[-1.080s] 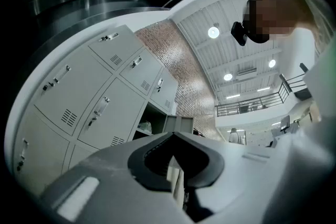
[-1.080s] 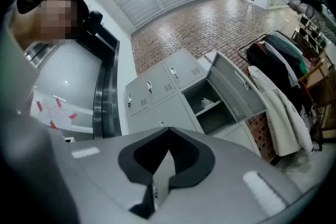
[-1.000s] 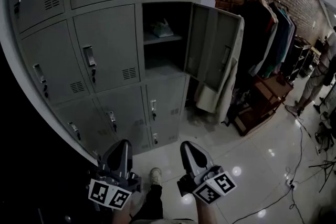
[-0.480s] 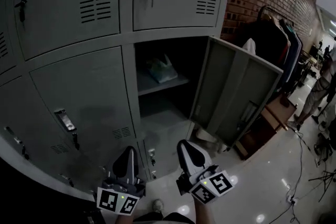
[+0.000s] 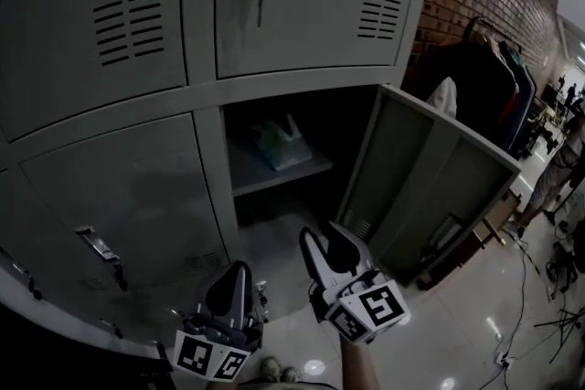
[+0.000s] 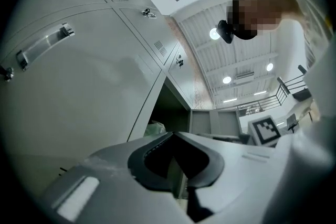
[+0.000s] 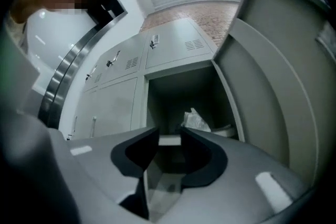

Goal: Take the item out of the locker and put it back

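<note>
While both grippers draw up to the open locker (image 5: 208, 162), the left gripper (image 5: 232, 280) is pinched together and the right gripper (image 5: 324, 242) has just been parting its jaws, nothing between them. Beyond, the bag (image 5: 277, 142) sits on the shelf (image 5: 306, 170) inside, awaiting pickup or already returned.

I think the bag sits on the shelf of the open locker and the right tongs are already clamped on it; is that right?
Not quite: the bag does sit on that shelf, but the right tongs are not on it. The right gripper view shows them short of the open locker, having just been opening, with nothing between them.
</note>
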`<action>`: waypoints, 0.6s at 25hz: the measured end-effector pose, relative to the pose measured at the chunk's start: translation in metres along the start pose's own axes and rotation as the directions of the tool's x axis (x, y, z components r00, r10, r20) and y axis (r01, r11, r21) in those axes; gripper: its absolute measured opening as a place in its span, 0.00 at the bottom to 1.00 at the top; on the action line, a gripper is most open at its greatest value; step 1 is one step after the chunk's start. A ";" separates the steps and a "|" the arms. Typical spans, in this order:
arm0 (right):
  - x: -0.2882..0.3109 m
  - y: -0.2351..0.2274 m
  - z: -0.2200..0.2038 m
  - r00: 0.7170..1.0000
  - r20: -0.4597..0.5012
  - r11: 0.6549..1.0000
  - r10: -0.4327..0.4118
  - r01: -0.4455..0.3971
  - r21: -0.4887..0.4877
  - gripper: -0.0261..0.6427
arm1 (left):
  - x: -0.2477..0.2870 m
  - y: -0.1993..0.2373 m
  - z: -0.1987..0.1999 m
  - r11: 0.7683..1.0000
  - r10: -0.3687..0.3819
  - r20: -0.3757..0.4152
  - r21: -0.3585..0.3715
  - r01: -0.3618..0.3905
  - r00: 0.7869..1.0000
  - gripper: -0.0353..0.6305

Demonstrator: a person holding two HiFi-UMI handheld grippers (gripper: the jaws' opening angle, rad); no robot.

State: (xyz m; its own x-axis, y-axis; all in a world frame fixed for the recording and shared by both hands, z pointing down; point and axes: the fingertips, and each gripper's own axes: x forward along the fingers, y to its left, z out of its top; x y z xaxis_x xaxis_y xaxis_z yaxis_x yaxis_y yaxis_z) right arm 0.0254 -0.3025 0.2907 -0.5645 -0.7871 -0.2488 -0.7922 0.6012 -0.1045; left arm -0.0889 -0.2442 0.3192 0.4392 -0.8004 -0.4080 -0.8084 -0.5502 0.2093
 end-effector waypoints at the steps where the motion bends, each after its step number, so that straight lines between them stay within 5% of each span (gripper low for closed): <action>1: 0.016 -0.004 0.010 1.000 -0.004 0.999 0.004 -0.005 -0.044 0.31 | 0.001 -0.001 -0.002 1.000 -0.001 -0.002 -0.001 0.001 1.000 0.06; 3: 0.060 -0.017 0.022 0.999 -0.052 0.994 0.010 -0.015 -0.107 0.59 | 0.005 -0.001 -0.005 1.000 -0.002 -0.005 -0.006 0.002 1.000 0.06; 5: 0.105 -0.036 0.017 0.989 -0.149 0.994 -0.007 -0.010 -0.108 0.64 | 0.009 -0.002 -0.009 1.000 -0.007 -0.009 -0.009 0.006 1.000 0.06; 10: 0.163 -0.070 0.002 0.947 -0.312 0.995 -0.077 0.054 -0.081 0.64 | 0.017 -0.006 -0.011 1.000 -0.023 -0.006 -0.015 0.023 1.000 0.06; 14: 0.172 -0.069 -0.011 0.933 -0.358 0.998 -0.034 0.012 -0.063 0.64 | 0.021 0.000 -0.011 1.000 -0.017 0.004 -0.023 0.017 1.000 0.06; 15: 0.172 -0.066 -0.015 0.930 -0.368 0.998 -0.012 -0.010 -0.058 0.57 | 0.022 0.003 -0.010 1.000 -0.012 0.008 -0.023 0.012 1.000 0.06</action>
State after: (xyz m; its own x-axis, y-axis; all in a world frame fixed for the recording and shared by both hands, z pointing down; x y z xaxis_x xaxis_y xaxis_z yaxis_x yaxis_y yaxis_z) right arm -0.0232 -0.4799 0.2689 -0.6010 -0.7895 0.1242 -0.7983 0.6004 -0.0463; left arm -0.0776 -0.2653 0.3199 0.4455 -0.7920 -0.4174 -0.7937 -0.5651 0.2252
